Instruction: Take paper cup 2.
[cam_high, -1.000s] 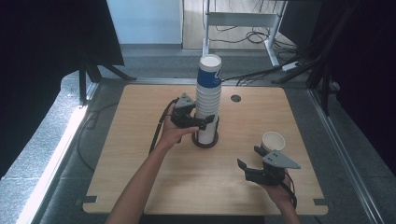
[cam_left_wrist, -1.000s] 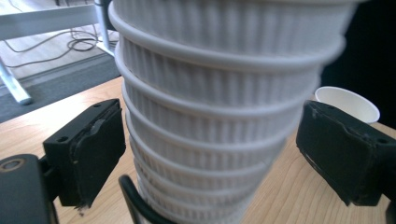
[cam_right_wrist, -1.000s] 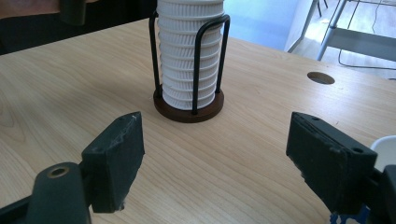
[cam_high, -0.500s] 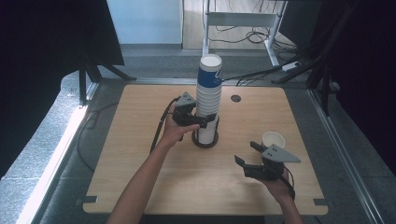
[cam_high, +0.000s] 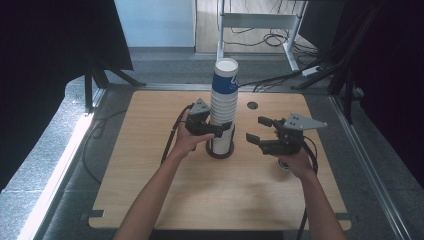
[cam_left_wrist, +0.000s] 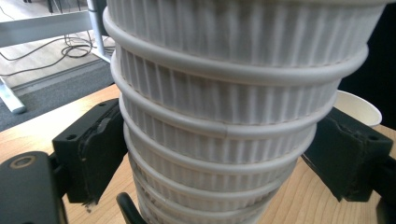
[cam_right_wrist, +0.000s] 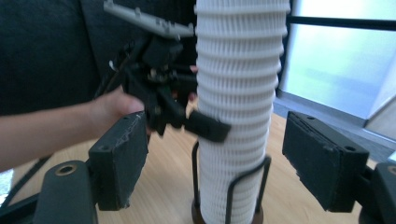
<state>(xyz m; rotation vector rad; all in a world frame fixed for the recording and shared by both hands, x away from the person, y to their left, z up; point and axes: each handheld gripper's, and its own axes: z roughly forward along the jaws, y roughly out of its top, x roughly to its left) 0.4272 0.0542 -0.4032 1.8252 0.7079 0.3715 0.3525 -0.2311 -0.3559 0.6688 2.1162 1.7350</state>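
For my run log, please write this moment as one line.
left gripper: shut on tall stack of ribbed white paper cups | right gripper: open, beside stack | black wire holder: under stack

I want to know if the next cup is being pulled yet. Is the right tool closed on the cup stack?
No. The right tool stands open, its black jaws apart on either side of the cup stack, touching nothing.

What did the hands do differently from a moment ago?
The right tongs let go of the single paper cup, left it on the table, and moved, open, toward the stack of ribbed paper cups. The left tongs stayed around the stack in its wire holder.
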